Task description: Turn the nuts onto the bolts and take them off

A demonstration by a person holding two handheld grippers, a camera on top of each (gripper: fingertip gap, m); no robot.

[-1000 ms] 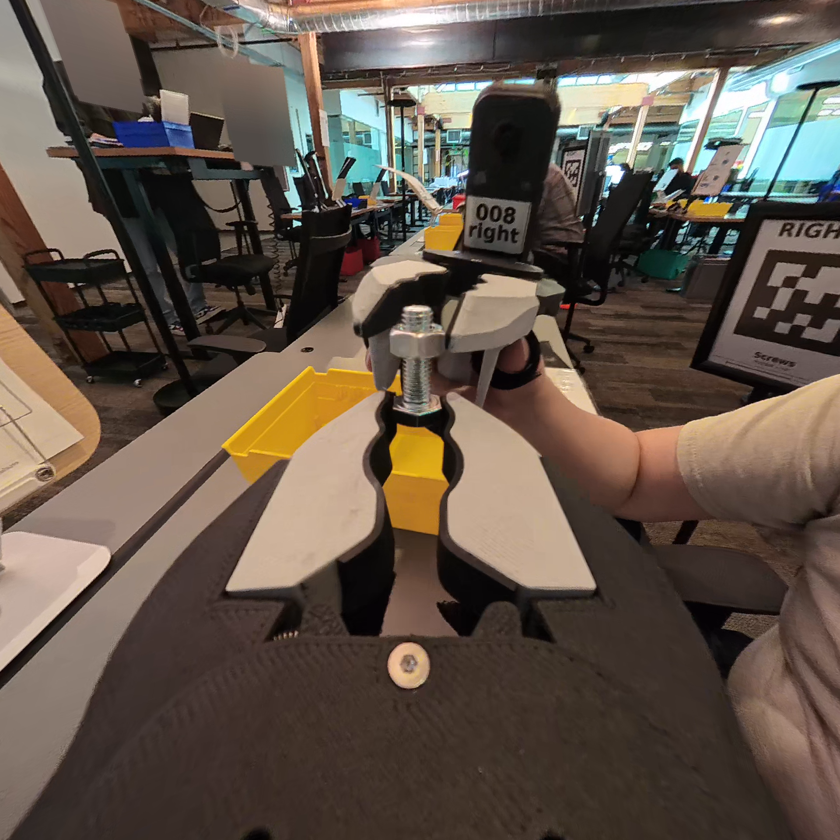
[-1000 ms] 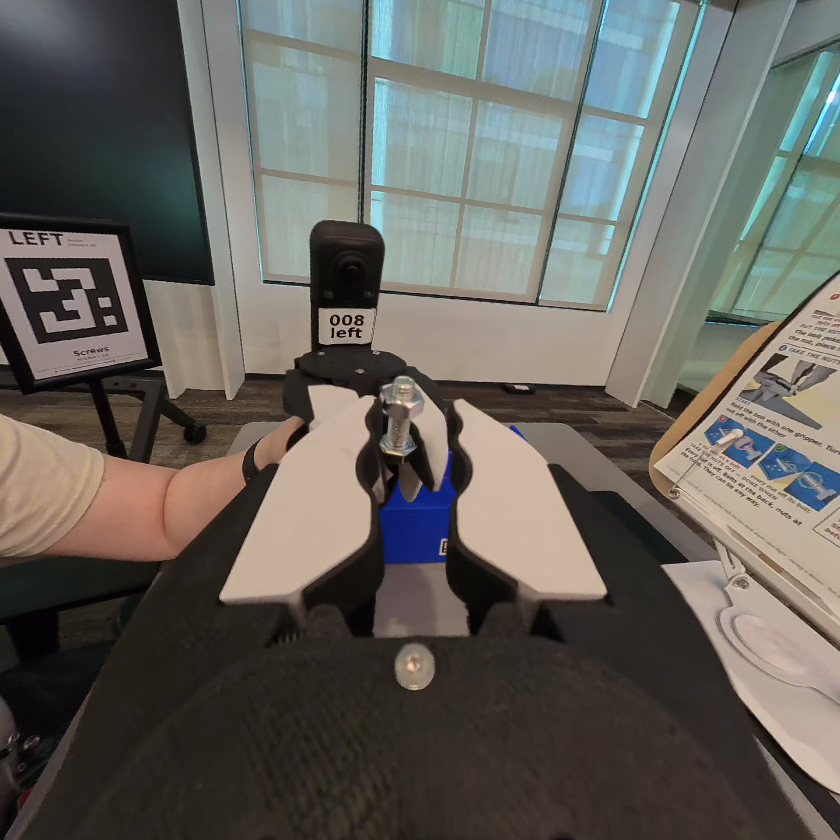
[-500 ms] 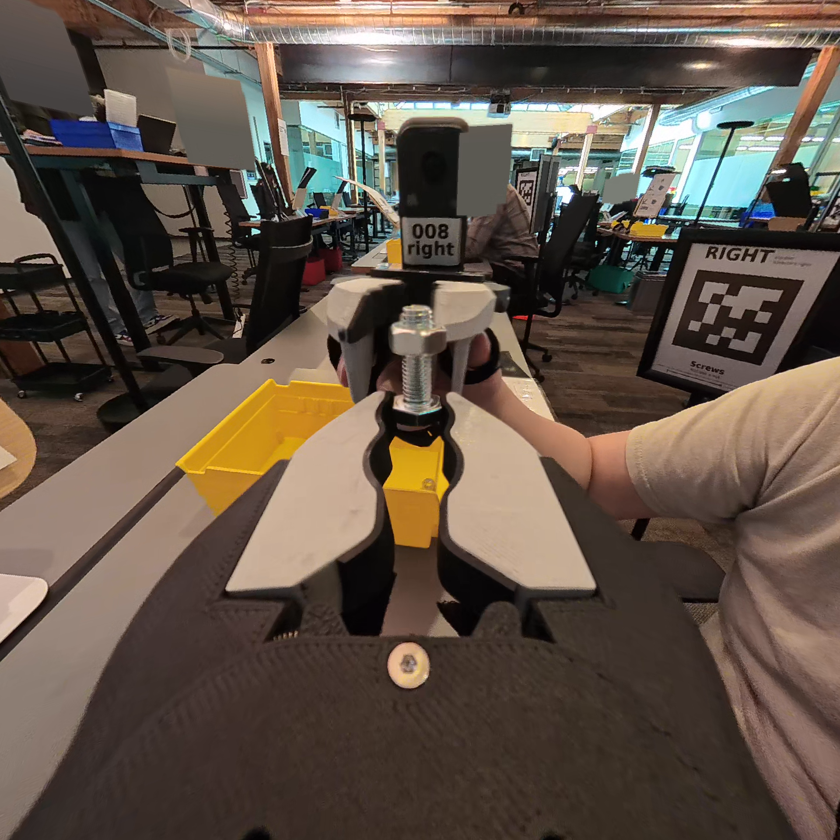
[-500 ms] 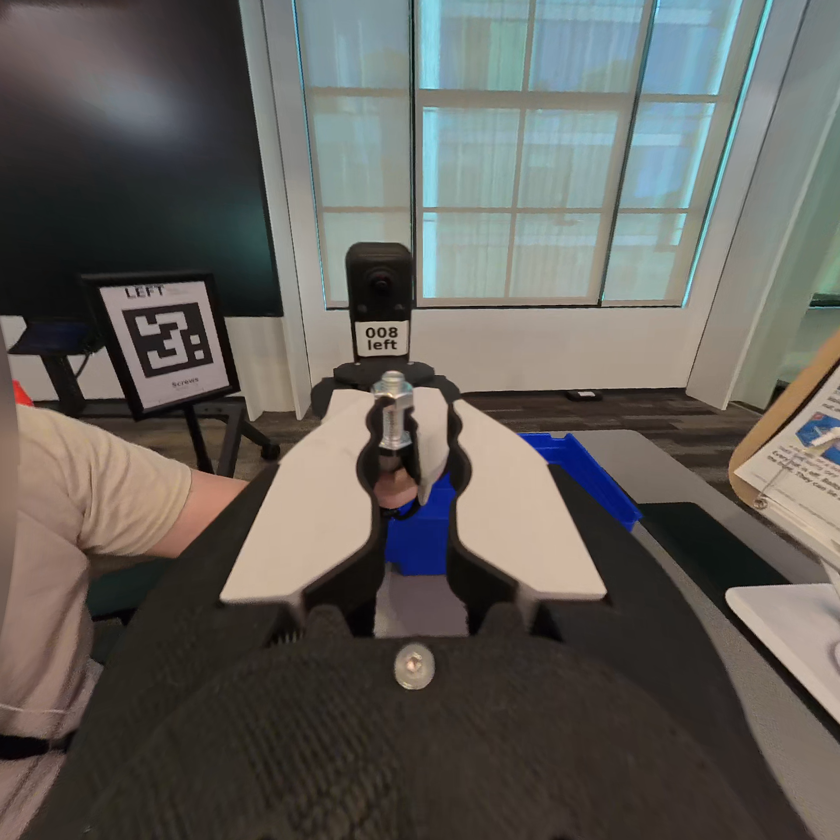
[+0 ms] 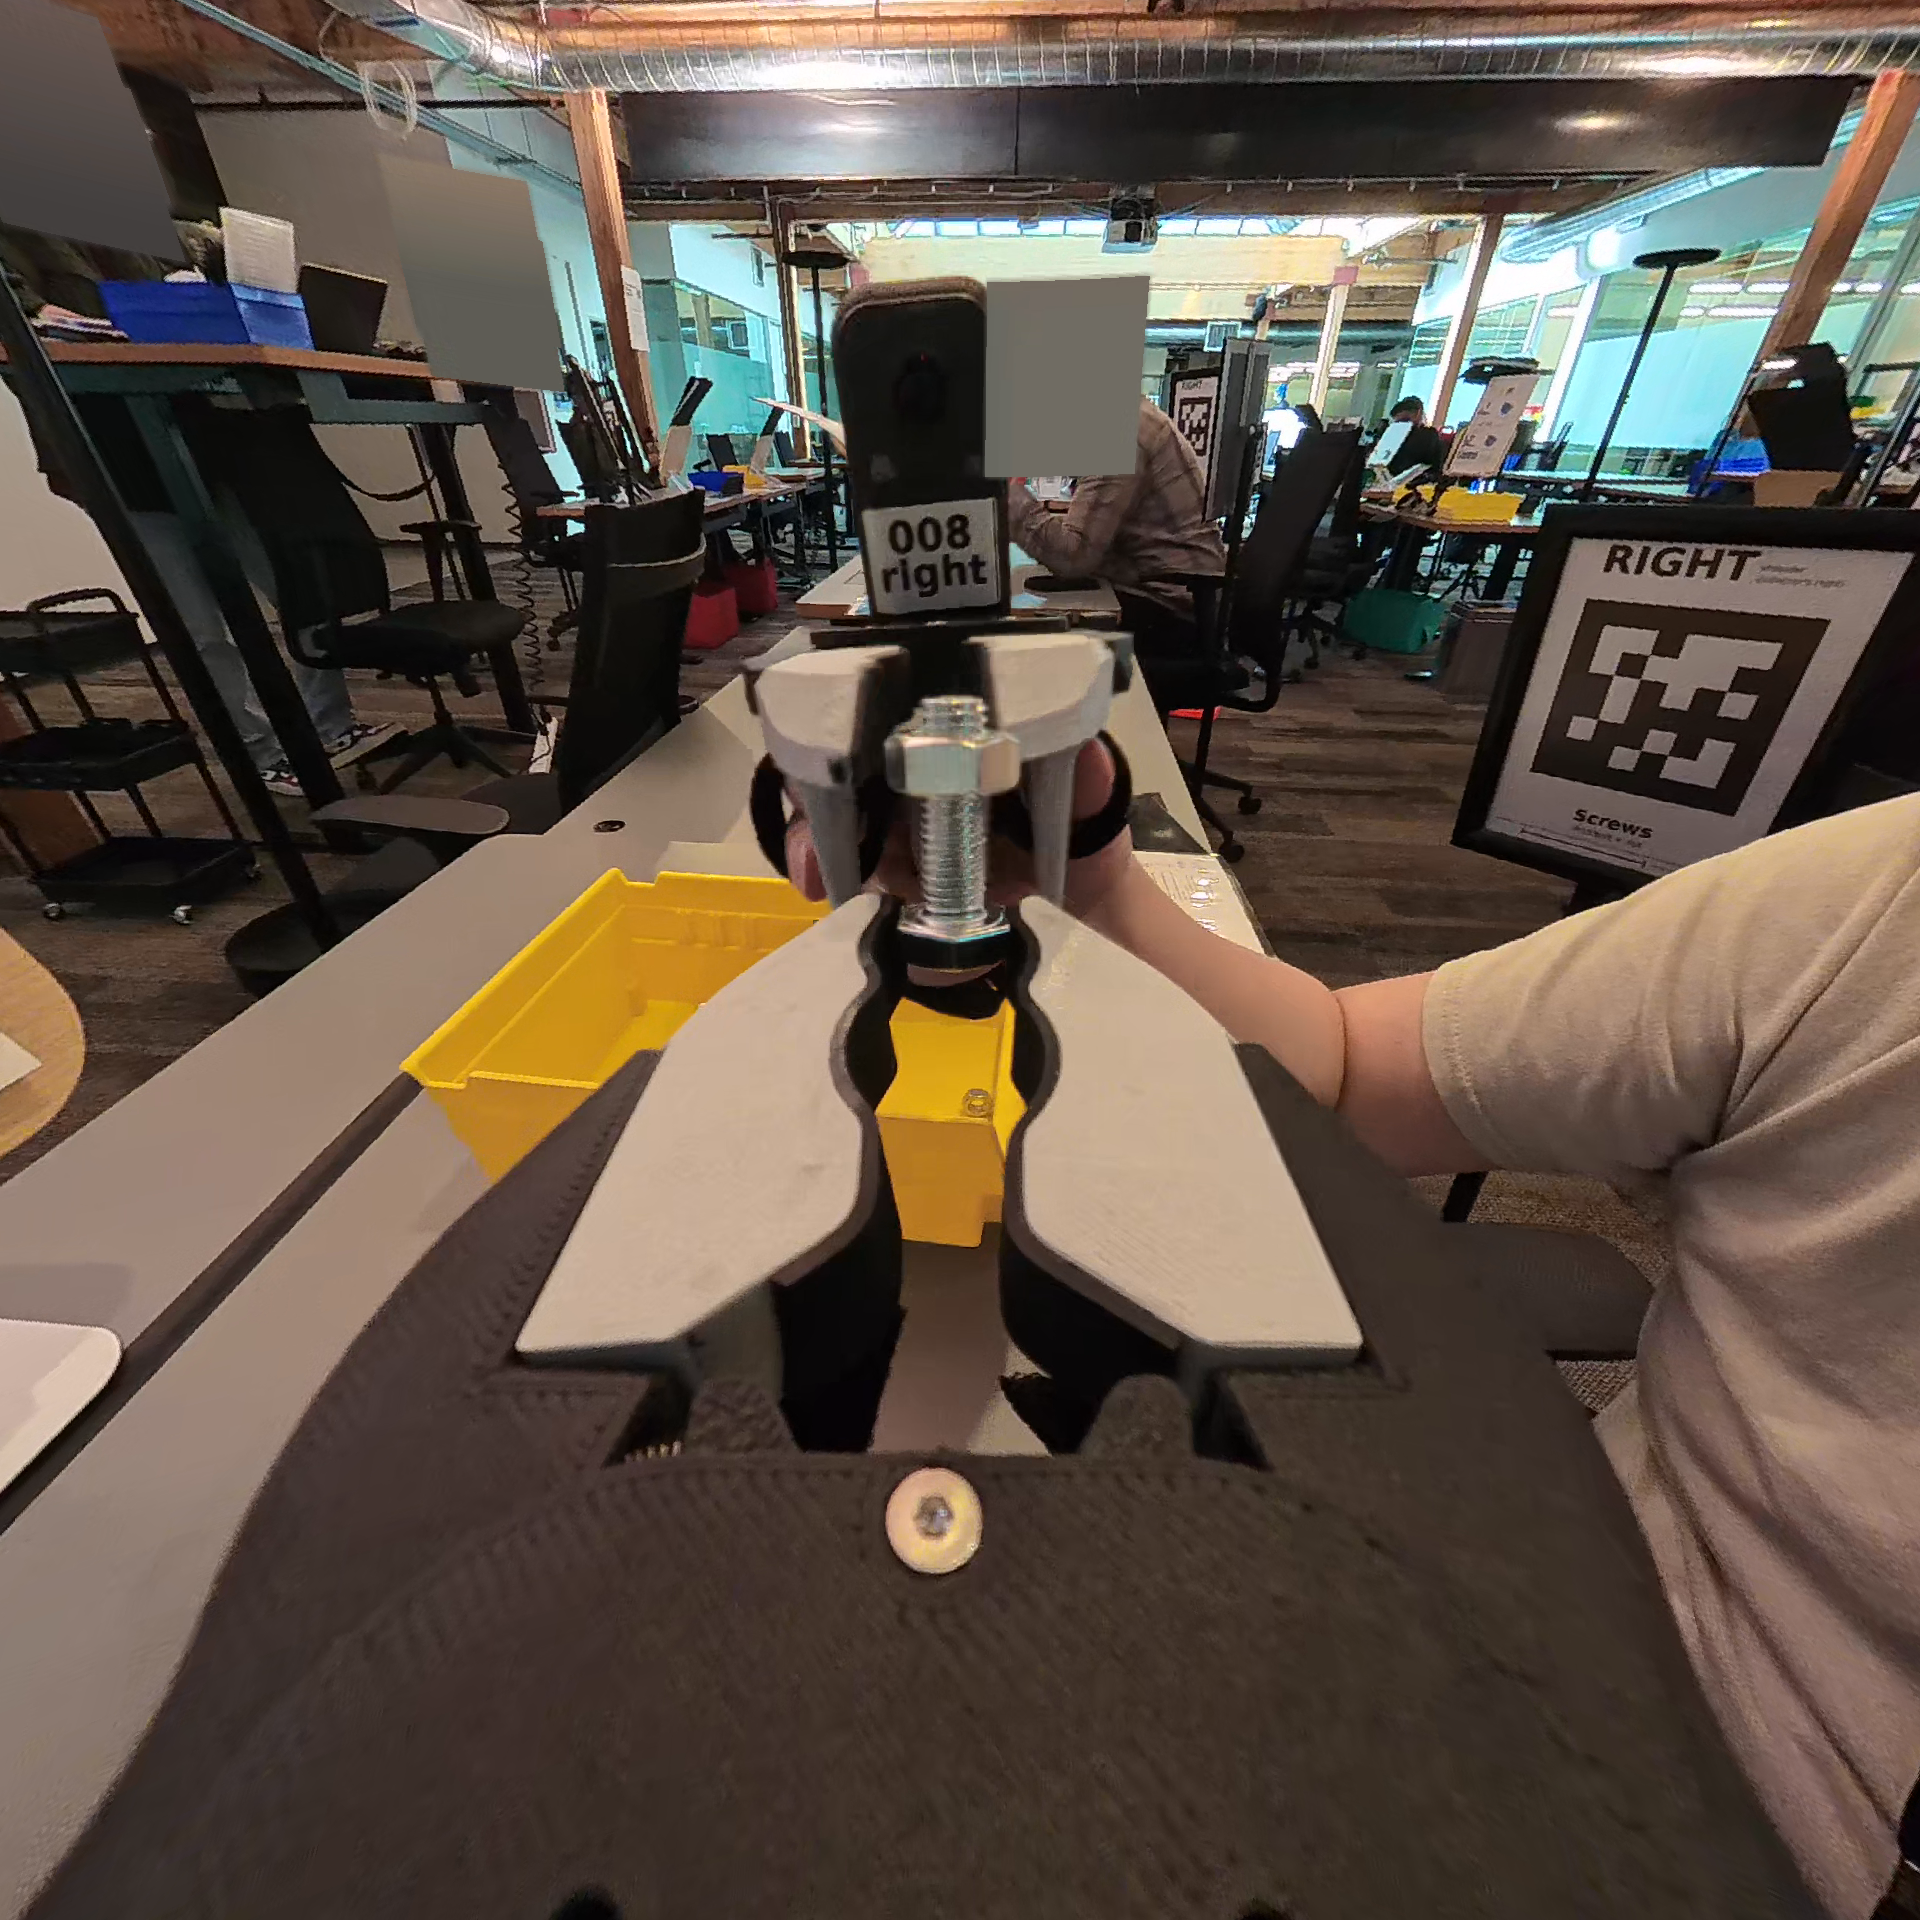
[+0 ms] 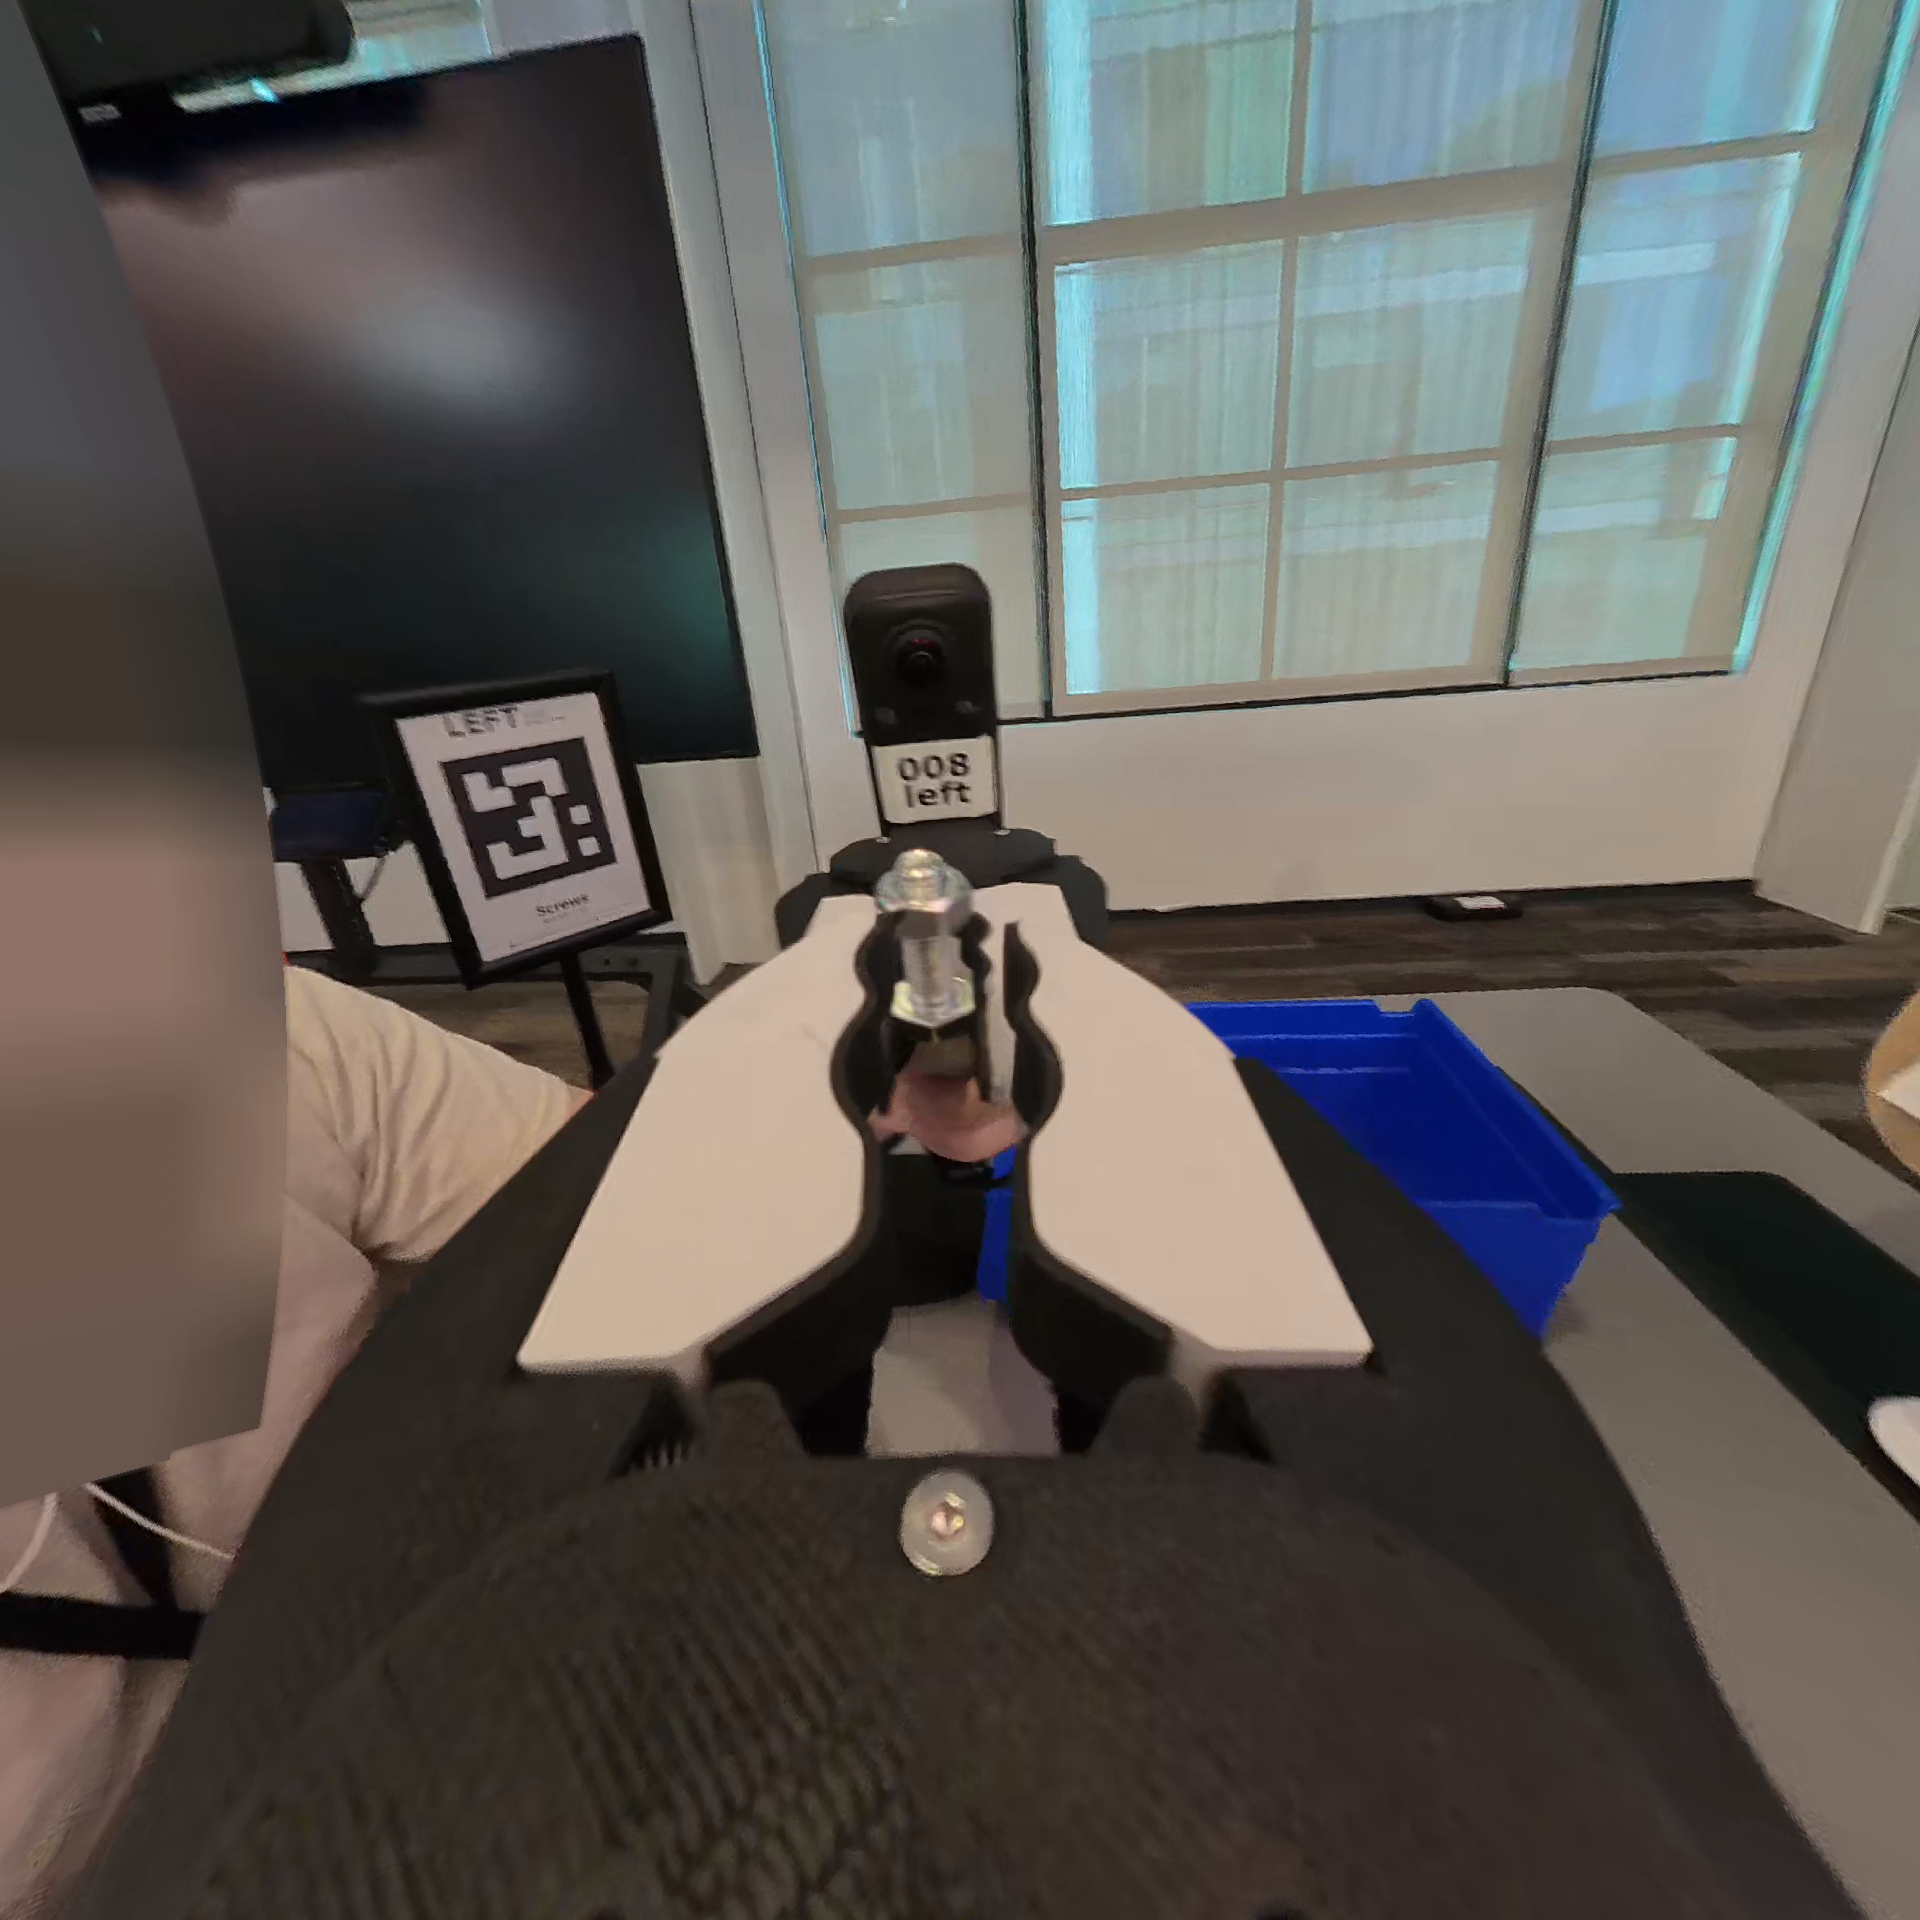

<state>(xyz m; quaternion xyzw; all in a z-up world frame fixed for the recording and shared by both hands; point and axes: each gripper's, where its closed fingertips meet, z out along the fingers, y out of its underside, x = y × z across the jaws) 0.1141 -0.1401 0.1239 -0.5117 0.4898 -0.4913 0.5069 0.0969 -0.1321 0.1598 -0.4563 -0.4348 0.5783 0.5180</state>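
A: Where is the bolt (image 5: 951, 831) sitting?

B: At frame centre, upright, its head clamped in the left tongs (image 5: 948, 935); the nut (image 5: 951, 764) is sitting near its top.

A: And the right tongs (image 5: 940, 717)?

B: They are standing apart around the nut. The yellow bin (image 5: 582, 1029) is resting on the counter (image 5: 260, 1122) beneath; the blue bin (image 6: 1455, 1122) is lying at right.

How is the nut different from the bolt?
The nut is short and six-sided; the bolt is long and threaded. The nut sits near the bolt's top end, while the bolt's head at the bottom is pinched in the left gripper. Both are shiny silver metal, and the nut is on the bolt.
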